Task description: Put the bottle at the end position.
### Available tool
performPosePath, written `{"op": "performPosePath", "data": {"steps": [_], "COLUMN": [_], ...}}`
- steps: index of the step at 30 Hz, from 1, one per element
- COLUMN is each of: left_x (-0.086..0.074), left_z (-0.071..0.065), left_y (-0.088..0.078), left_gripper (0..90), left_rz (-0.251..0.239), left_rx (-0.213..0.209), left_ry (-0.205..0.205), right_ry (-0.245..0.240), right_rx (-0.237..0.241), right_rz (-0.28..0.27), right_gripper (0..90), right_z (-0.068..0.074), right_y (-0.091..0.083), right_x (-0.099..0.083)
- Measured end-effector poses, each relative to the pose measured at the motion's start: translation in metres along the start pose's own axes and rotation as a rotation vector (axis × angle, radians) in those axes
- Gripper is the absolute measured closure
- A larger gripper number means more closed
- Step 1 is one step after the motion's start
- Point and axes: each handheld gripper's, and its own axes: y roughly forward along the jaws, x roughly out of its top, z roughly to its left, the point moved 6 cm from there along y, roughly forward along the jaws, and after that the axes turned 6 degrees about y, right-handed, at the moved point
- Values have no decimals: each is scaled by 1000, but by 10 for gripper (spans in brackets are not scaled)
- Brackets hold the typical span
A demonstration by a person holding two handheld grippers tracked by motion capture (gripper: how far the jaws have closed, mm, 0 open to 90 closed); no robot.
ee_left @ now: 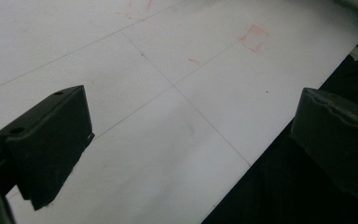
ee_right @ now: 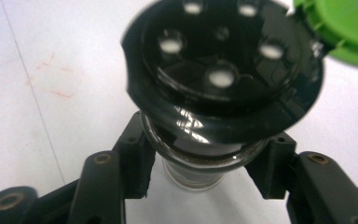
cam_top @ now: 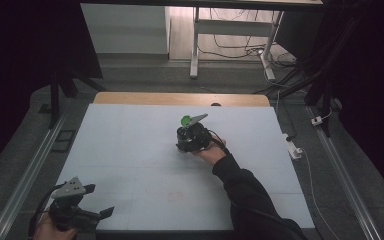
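Right gripper view: the right gripper has its two black jaws set narrowly around a clear glass shaker jar with a black perforated top, the pads beside its neck on either side; whether they press on the glass I cannot tell. A green flip lid hangs open just past the jar's rim. In the high view this gripper sits mid-table over the white table sheet. The left gripper has its jaws wide apart, with nothing between them, at the near table edge.
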Motion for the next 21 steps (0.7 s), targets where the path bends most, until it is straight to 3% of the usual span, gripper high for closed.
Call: {"op": "performPosePath", "data": {"steps": [6, 19, 21], "left_x": [0, 0, 0], "left_z": [0, 0, 0], "left_y": [0, 0, 0], "left_gripper": [0, 0, 0], "left_rz": [-1, 0, 0], "left_rx": [1, 2, 2], "left_ry": [-1, -2, -2], "right_ry": [1, 74, 75], "right_rx": [-2, 18, 2], "right_rz": [-23, -43, -32], "right_gripper": [401, 276, 256], "right_z": [2, 6, 7], "right_y": [-7, -21, -23], "right_x": [3, 2, 0]}}
